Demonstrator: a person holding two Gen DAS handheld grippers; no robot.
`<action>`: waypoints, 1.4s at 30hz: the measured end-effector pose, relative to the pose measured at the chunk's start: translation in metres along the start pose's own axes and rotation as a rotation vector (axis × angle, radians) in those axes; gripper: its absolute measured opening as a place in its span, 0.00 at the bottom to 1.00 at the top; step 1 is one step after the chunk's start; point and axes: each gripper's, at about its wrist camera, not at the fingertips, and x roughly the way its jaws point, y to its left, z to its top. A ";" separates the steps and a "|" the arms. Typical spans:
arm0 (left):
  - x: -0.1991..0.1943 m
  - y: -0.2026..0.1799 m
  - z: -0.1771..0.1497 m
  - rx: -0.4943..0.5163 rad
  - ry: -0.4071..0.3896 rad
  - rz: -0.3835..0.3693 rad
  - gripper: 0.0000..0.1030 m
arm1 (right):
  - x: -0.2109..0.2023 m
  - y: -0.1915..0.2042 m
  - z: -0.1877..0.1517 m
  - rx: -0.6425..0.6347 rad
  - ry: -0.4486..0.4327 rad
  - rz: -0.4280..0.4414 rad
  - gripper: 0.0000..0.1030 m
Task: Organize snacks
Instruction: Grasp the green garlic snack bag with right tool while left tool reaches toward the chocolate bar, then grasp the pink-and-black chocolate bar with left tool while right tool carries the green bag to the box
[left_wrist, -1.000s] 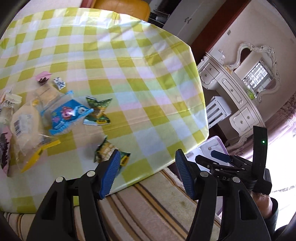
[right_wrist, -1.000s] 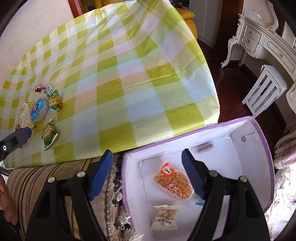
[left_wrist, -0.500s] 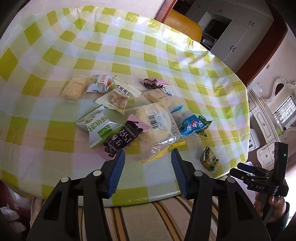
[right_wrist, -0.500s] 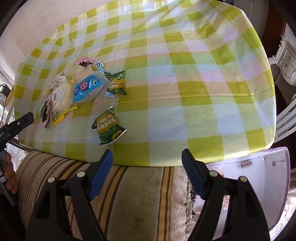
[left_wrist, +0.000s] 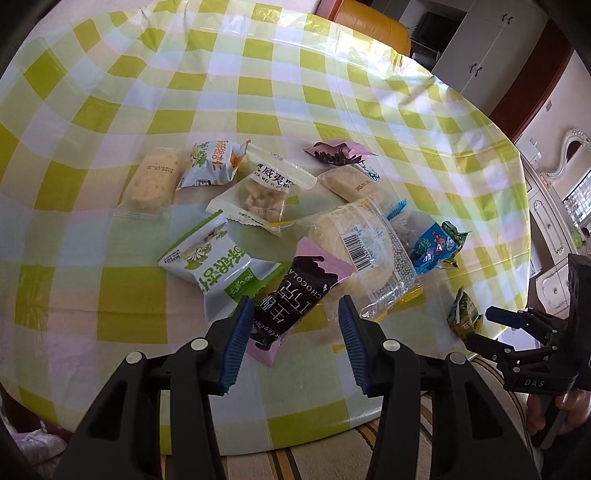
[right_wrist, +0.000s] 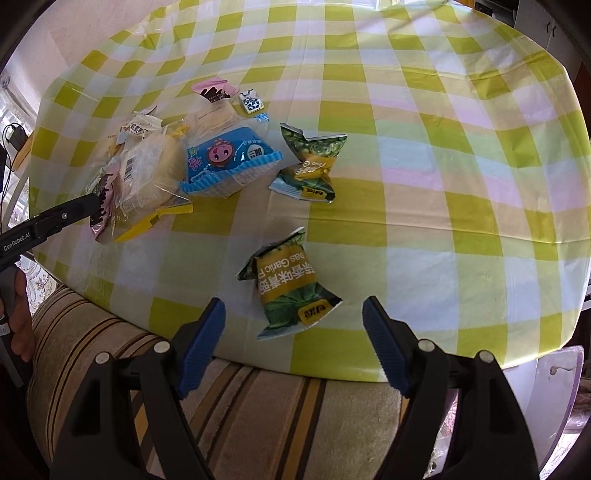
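Your left gripper (left_wrist: 291, 332), jaws closing, straddles the pink chocolate packet (left_wrist: 291, 299) at the near edge of the snack pile (left_wrist: 332, 221), pads not yet pressing. Your right gripper (right_wrist: 293, 345) hangs spread wide above the garlic pea packet (right_wrist: 290, 286), lying apart, right of that pile. Most snacks remain unsorted; the white box (right_wrist: 554, 376) is cropped, its contents hidden.

Bright daylight washes both views, and the glossy tablecloth (left_wrist: 332, 110) shows pale glare across its far half. Fisheye bending curves the table edge, with dark vignetting in the corners. The packets (left_wrist: 295, 229) look sharp and cast only soft, short shadows
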 end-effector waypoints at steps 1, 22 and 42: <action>0.003 0.000 0.001 0.007 0.006 0.006 0.45 | 0.002 0.001 0.001 -0.005 0.003 -0.003 0.74; 0.013 -0.004 0.001 0.041 0.026 -0.007 0.24 | 0.016 0.010 0.006 -0.058 0.002 -0.068 0.44; -0.022 -0.033 -0.011 0.080 -0.019 -0.007 0.21 | -0.010 -0.003 -0.005 0.006 -0.059 -0.039 0.38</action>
